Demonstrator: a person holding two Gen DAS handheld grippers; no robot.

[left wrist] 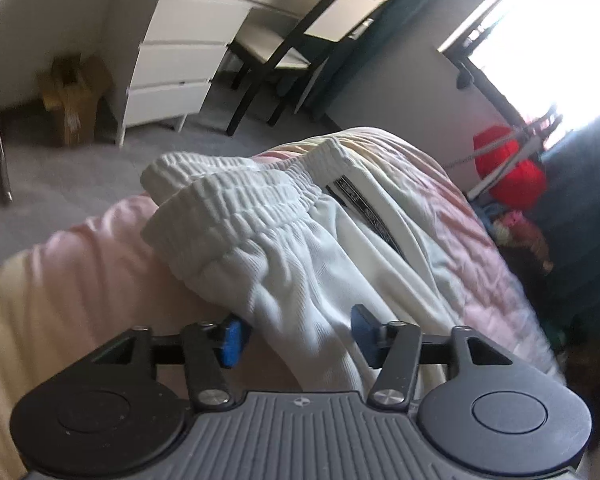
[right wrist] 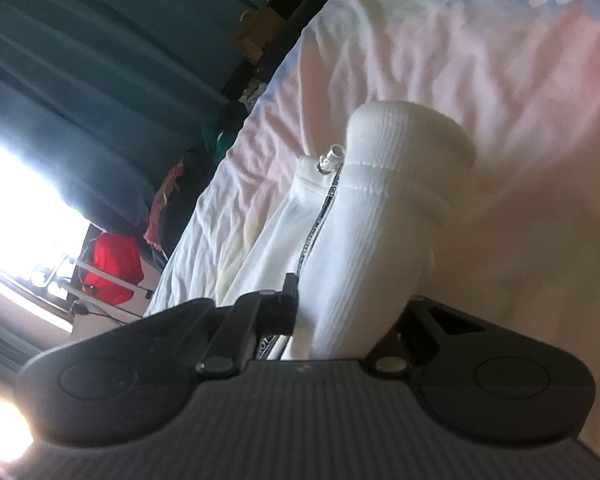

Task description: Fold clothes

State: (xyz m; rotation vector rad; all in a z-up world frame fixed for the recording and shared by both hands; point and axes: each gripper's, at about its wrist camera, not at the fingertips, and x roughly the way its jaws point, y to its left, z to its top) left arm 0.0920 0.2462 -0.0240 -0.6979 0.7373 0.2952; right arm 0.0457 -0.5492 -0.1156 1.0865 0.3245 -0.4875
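A white ribbed garment (left wrist: 284, 240) with an elastic waistband and a black printed side stripe lies on the pastel pink bedspread (left wrist: 80, 272). My left gripper (left wrist: 296, 340) is open, its blue pads on either side of a fold of the white fabric. In the right wrist view the same garment (right wrist: 364, 232) runs away from me, its ribbed cuff end raised and a metal-tipped drawstring beside it. My right gripper (right wrist: 348, 312) has the white fabric filling the space between its fingers; the fingertips are hidden by the cloth.
A white chest of drawers (left wrist: 180, 68), a black chair (left wrist: 300, 40) and a cardboard box (left wrist: 74, 96) stand on the grey carpet beyond the bed. A bright window (left wrist: 548, 44), teal curtains (right wrist: 92, 52) and a red item (left wrist: 508, 168) are to the side.
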